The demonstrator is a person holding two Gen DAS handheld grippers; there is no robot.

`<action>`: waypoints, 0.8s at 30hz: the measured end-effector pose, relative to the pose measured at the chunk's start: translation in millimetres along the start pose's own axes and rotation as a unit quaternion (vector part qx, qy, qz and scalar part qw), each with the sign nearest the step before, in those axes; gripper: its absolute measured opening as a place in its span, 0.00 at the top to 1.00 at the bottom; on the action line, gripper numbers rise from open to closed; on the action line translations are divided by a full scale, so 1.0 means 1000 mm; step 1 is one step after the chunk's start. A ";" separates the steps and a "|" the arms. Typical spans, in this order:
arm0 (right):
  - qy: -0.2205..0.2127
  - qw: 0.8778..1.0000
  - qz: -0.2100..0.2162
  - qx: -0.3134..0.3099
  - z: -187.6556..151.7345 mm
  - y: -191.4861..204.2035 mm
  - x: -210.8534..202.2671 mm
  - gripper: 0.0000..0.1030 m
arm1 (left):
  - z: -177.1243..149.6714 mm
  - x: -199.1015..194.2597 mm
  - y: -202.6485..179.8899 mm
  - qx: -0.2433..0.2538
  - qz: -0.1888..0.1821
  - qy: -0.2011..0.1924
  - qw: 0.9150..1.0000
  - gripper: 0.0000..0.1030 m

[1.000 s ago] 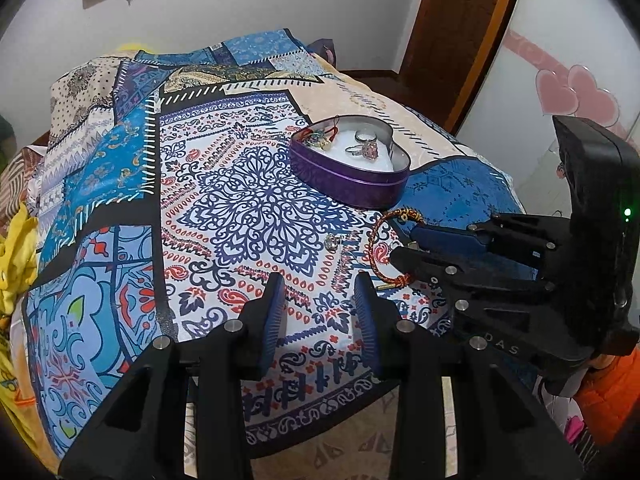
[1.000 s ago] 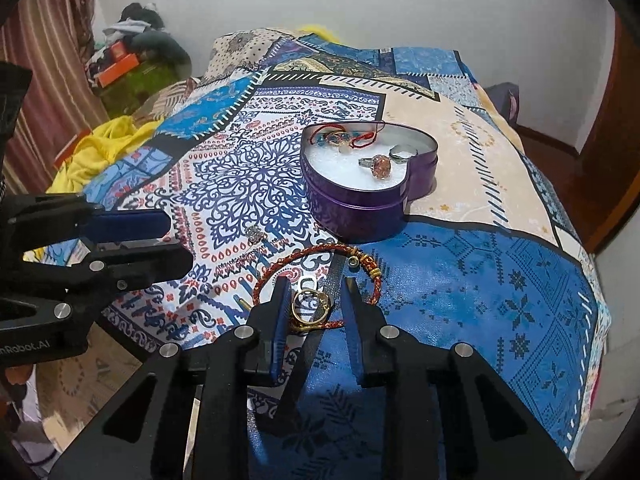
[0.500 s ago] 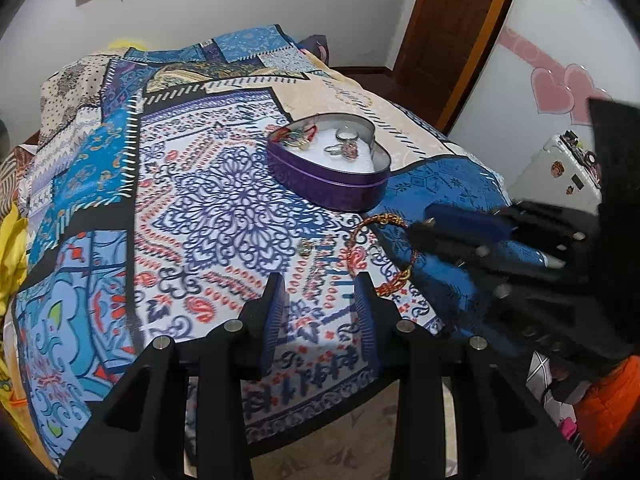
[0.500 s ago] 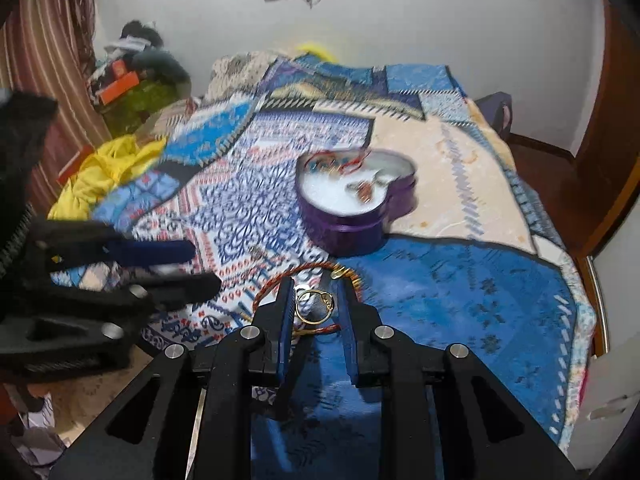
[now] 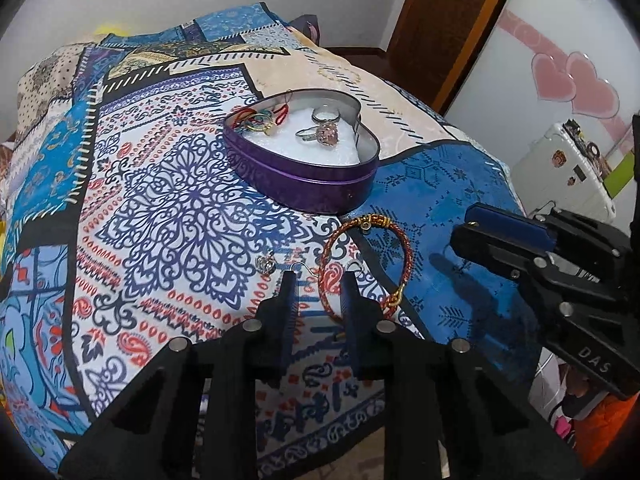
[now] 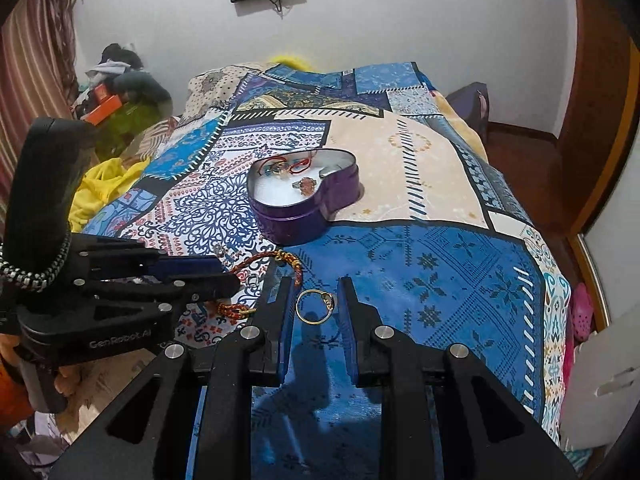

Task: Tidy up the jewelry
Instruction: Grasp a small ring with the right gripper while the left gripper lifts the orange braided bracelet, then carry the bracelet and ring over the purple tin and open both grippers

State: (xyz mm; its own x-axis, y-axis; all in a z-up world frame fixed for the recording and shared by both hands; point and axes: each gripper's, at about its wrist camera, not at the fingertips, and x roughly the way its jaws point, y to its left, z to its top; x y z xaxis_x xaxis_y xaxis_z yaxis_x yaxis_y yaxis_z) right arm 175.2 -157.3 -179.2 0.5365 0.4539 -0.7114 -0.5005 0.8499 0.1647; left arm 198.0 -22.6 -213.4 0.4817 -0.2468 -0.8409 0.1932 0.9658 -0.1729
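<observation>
A purple heart-shaped tin [image 5: 308,184] sits on the patterned bedspread and holds rings and earrings; it also shows in the right wrist view [image 6: 316,204]. My right gripper [image 6: 314,300] is shut on a gold ring [image 6: 314,306] and holds it above the blue patch. A red braided bracelet [image 5: 366,264] lies near the bed's front edge, also seen in the right wrist view [image 6: 272,262]. My left gripper [image 5: 318,284] is open over the bracelet's left side. A small silver piece [image 5: 265,264] and an earring hook [image 5: 298,268] lie by it.
The bedspread [image 5: 160,200] covers the bed, whose front edge is just below the grippers. A wooden door [image 5: 448,20] stands at the back right. Yellow cloth [image 6: 100,188] and clutter lie left of the bed. A white box [image 5: 560,168] stands at the right.
My right gripper has closed on the gold ring and lifted it off the bedspread, pulling back. My left gripper has moved in toward the bracelet.
</observation>
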 end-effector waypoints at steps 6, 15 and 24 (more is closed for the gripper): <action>-0.006 1.000 0.006 0.006 0.001 -0.001 -0.002 0.81 | 0.002 0.004 -0.011 0.031 0.026 -0.005 0.999 0.97; -0.021 1.000 0.003 0.002 0.006 0.000 -0.013 0.81 | 0.001 -0.017 -0.010 0.026 0.027 -0.028 0.999 0.99; -0.029 1.000 0.001 -0.003 0.013 0.003 -0.013 0.81 | 0.006 -0.061 -0.006 0.032 0.041 -0.084 0.995 0.99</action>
State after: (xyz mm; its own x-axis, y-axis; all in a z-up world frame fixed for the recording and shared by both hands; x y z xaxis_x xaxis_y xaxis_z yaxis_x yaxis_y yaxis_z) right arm 175.6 -157.0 -160.7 0.5746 0.4705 -0.6697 -0.5061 0.8473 0.1610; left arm 172.7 -13.5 -157.5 0.6330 -0.1823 -0.7524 0.1991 0.9775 -0.0694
